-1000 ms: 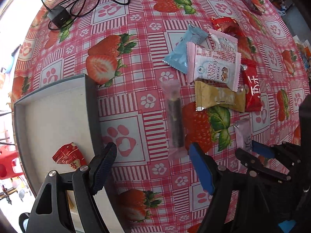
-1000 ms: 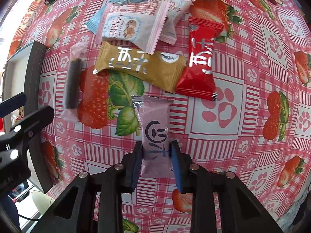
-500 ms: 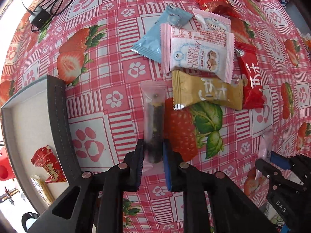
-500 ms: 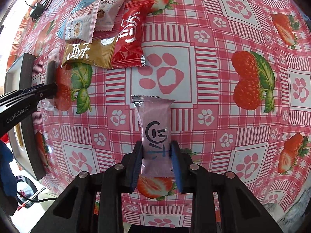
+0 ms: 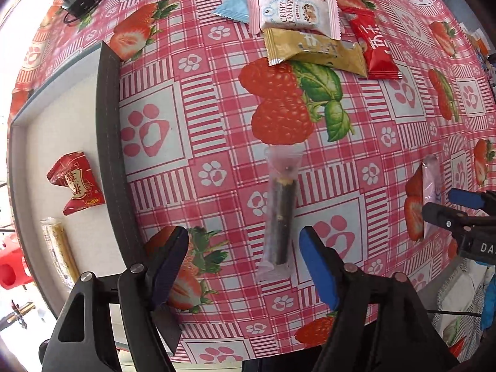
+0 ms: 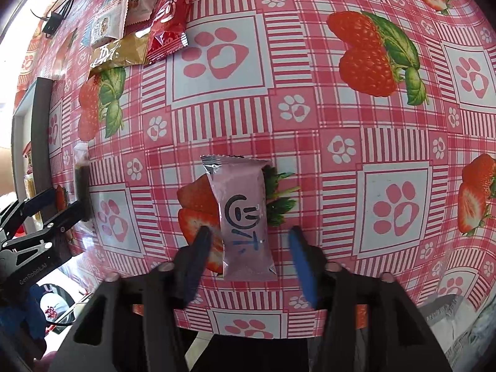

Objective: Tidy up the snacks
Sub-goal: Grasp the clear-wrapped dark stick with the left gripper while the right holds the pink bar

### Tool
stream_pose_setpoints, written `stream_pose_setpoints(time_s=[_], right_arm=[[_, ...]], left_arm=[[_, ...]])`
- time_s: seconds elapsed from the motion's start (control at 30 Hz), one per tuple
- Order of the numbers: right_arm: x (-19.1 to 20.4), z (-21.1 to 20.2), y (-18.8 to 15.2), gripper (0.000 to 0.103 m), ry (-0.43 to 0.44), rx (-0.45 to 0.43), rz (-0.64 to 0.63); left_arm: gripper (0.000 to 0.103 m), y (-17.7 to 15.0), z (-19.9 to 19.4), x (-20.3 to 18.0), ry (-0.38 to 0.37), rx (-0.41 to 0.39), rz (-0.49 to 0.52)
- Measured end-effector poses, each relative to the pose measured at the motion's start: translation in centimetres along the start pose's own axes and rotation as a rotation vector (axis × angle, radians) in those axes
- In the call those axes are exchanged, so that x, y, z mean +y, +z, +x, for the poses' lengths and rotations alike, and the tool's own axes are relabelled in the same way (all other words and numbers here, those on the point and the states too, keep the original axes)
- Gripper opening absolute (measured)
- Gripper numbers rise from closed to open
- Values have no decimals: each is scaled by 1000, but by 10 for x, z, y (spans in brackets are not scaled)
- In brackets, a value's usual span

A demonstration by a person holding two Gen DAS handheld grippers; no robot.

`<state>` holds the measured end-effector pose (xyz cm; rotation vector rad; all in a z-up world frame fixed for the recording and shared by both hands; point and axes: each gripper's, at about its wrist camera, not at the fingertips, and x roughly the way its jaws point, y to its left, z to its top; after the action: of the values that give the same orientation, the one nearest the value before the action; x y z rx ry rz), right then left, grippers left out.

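Left gripper (image 5: 245,266) jaws just opened, spread wide; clear-wrapped dark stick (image 5: 279,214) lies between the fingers, untouched. Right gripper (image 6: 249,263) jaws also just opened; pink packet (image 6: 245,217) flat between them, unpinched.

Table (image 5: 192,99) under strawberry-print cloth; bright daylight at left edge.

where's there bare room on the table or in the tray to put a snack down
Free: the tray floor above the red packet, and the cloth between the dark stick and gold packet. Also right of the pink packet. Crowded: the top pile.
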<state>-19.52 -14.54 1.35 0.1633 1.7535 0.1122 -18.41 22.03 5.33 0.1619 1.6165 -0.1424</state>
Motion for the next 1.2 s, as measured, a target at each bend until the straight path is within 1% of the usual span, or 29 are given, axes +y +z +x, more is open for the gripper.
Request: stream_pose_setpoints(time_s=[0.03,0.07,0.1,0.23,0.27,0.3,0.33,0.37,0.4,0.43,0.47,0.5,0.53,0.57,0.63,0.77,0.8,0.97,1.03,1.2], right_arm=[[-1,-3,3,93,-5,-15,1],[-5,-6,1,93,-9,-25,-1],[-10,-8,4,93,-10,-20,-5],[-14,0,3,93,-35,5,-24],[-13,3,11,93,-40,11,-28],[-14,5,10,93,-46,18,-34],[-6,9,15,93,-56,25,-38],[-9,12,14,93,-66,29,-42],[-11,13,13,96,-77,31,-48],[-13,14,11,100,-88,29,-54],[-16,15,10,101,-91,31,-56],[-18,17,9,102,-100,34,-59],[-18,19,8,102,-112,35,-68],[-15,23,9,103,-127,39,-80],[-8,31,3,103,-153,49,-109],[-22,26,-3,103,-153,43,-107],[-17,29,-1,103,-153,39,-106],[-18,28,-2,103,-155,28,-106],[-11,30,0,103,-156,29,-105],[-11,30,-1,103,-156,29,-105]], left_arm=[[78,0,-1,3,-1,7,3],[78,1,-2,6,1,14,8],[78,14,0,16,8,21,12],[78,21,18,16,35,45,43],[79,30,22,20,37,48,53],[80,31,25,17,37,53,64],[86,35,29,13,41,52,72],[90,36,31,11,46,44,77],[93,37,33,10,54,41,80],[100,38,35,7,61,45,81],[103,41,39,7,62,56,77],[103,42,41,11,24,60,58],[103,44,44,14,10,63,38],[103,49,52,13,11,66,35],[103,48,53,17,14,69,37],[103,52,52,22,11,56,38],[103,56,58,20,11,46,37],[103,44,47,21,8,6,39],[103,43,48,21,7,8,40],[103,42,48,21,7,13,42]])
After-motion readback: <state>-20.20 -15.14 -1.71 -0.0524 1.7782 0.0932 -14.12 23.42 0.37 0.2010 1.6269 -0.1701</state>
